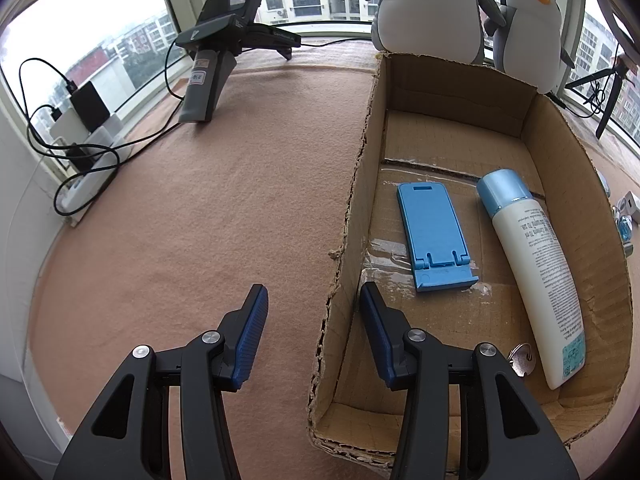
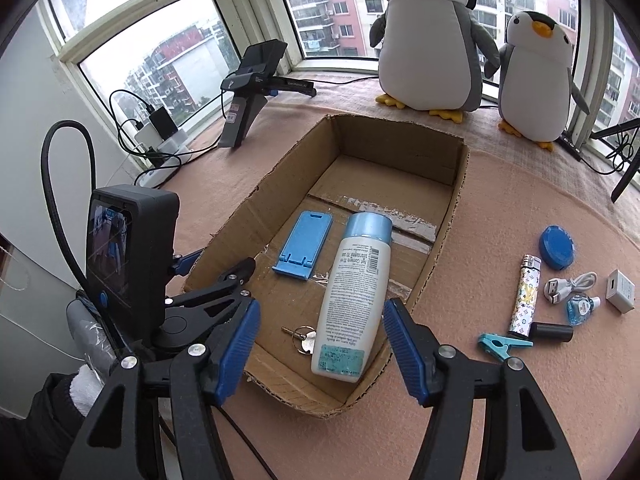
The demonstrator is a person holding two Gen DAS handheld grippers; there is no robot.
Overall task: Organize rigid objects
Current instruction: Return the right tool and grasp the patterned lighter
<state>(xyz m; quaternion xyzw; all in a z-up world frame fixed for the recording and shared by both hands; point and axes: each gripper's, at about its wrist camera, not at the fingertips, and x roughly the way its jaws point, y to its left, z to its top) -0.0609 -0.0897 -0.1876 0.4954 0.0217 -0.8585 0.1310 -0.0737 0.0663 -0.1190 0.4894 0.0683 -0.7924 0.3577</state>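
only right view shows lighter (image 2: 525, 295); left tool (image 1: 311, 300) clamps box wall (image 1: 340, 300); right tool (image 2: 318, 314) apart.

Bay window (image 2: 192, 60) wraps the far side, white frames, flat overcast daylight, apartment blocks (image 2: 320, 4) outside. Surface is covered in pinkish-tan felt (image 1: 200, 208). White wall (image 2: 24, 152) on left. Two plush penguins (image 2: 428, 40) by the glass.
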